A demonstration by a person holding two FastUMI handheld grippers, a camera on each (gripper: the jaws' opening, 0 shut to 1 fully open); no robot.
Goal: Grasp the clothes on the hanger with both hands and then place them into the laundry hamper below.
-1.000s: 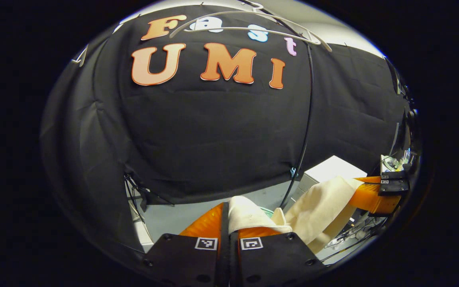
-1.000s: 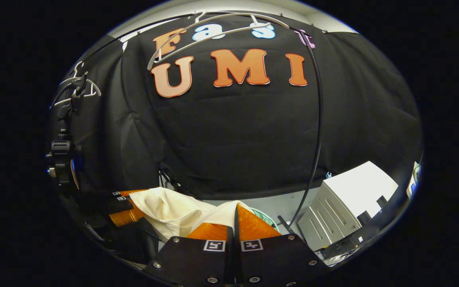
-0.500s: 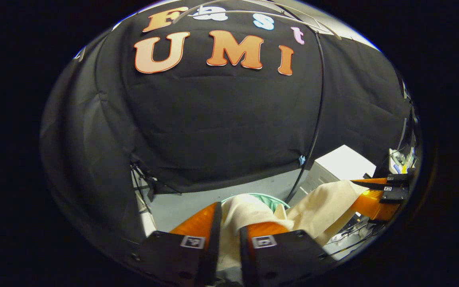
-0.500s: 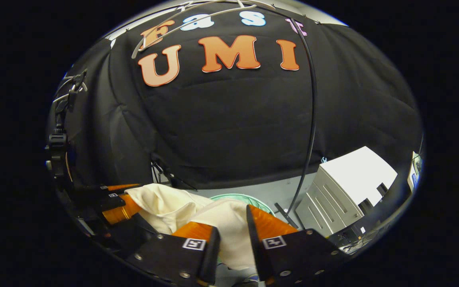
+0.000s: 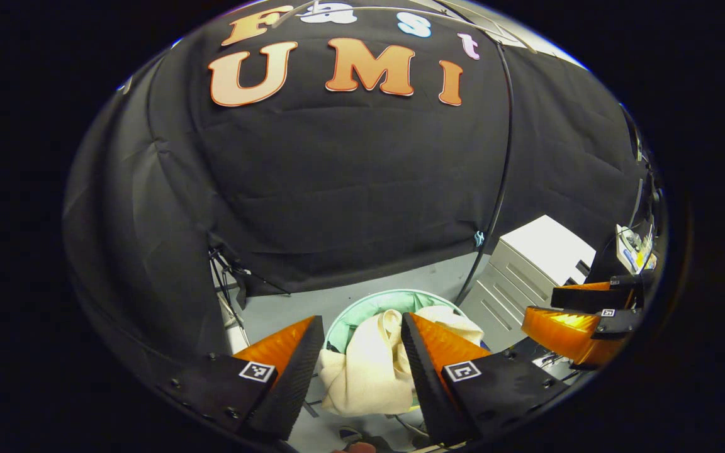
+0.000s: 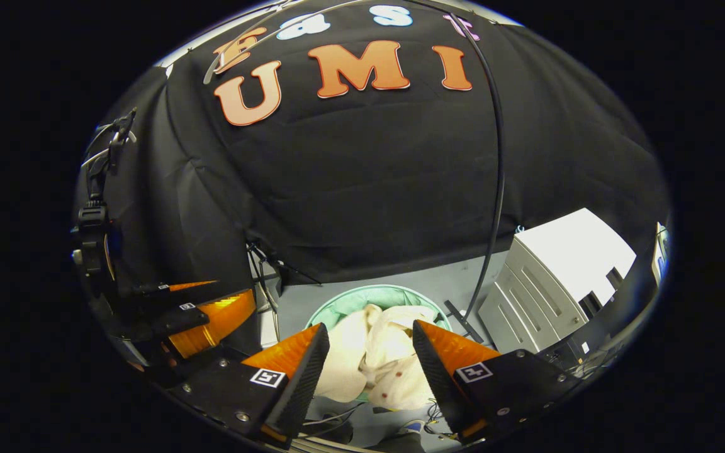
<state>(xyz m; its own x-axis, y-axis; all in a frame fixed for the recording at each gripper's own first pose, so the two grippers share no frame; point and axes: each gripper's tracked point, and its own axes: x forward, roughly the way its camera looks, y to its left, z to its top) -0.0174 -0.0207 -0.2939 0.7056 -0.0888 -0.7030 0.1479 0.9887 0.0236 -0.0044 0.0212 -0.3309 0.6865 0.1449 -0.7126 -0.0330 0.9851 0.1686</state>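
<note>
Both grippers (left [image 5: 359, 340], right [image 6: 369, 349]) agape

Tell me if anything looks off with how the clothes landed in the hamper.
One thing: the cream clothes sit bunched in the green laundry hamper, but a fold spills over its near rim instead of lying fully inside. Both the left gripper and right gripper are open above it.

Cream cotton garment [image 5: 372, 362] fills a mint-green round hamper [image 5: 362, 306] under each orange-fingered, black-bodied tool [image 5: 359, 352]; white cabinet [image 6: 564, 264] beyond.

One garment [image 5: 372, 365] – one hamper [image 5: 362, 305] – two claws [image 5: 362, 352] [image 6: 365, 358].
</note>
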